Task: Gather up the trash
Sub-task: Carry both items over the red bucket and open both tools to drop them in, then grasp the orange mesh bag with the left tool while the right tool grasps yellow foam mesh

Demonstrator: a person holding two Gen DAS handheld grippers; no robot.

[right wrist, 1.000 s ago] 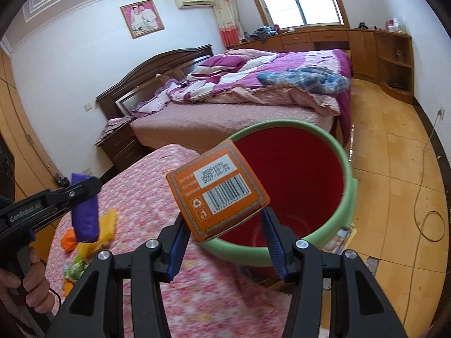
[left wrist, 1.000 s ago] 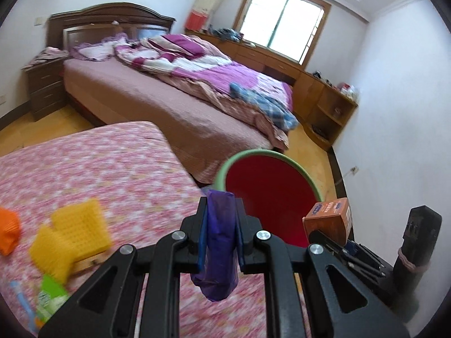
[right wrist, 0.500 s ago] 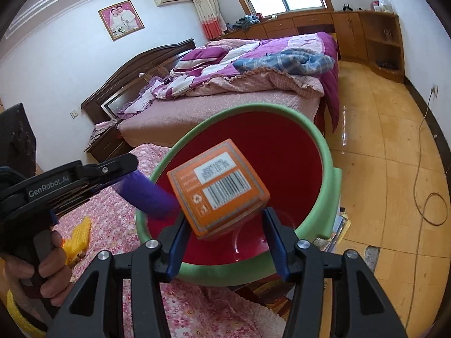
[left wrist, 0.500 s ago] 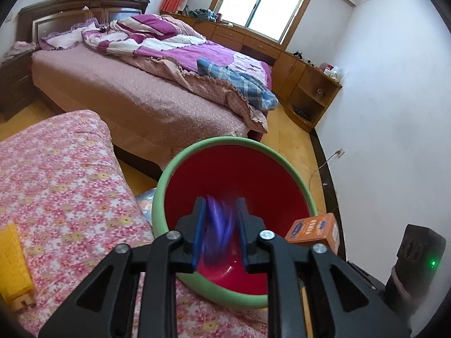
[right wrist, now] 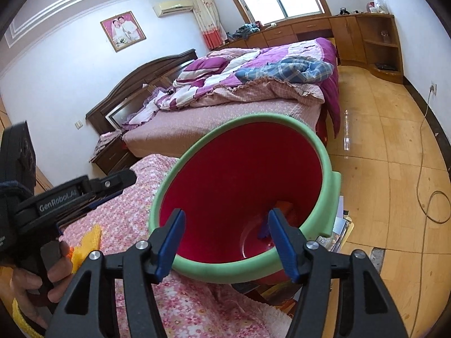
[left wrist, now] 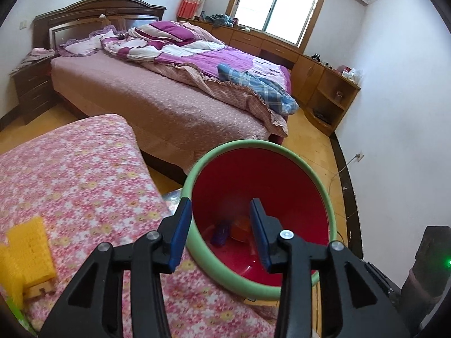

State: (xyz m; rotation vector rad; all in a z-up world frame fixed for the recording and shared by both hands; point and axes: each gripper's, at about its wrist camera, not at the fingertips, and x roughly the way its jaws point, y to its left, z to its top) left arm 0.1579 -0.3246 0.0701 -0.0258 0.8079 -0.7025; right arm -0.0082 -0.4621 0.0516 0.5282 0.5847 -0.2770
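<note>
A red bin with a green rim stands beside the flowered table. At its bottom lie a purple wrapper and an orange box. My left gripper is open and empty, held over the bin's near rim. My right gripper is open and empty, also above the bin's near rim. The left gripper also shows in the right wrist view, held by a hand at the left.
A pink flowered tablecloth covers the table, with yellow grid pieces at its left. A large bed with a purple quilt stands behind. Wooden cabinets line the far wall. A cable lies on the wooden floor.
Both grippers moved over the bin and opened. The purple wrapper dropped from the left gripper and the orange box from the right; both now lie in the bin.
</note>
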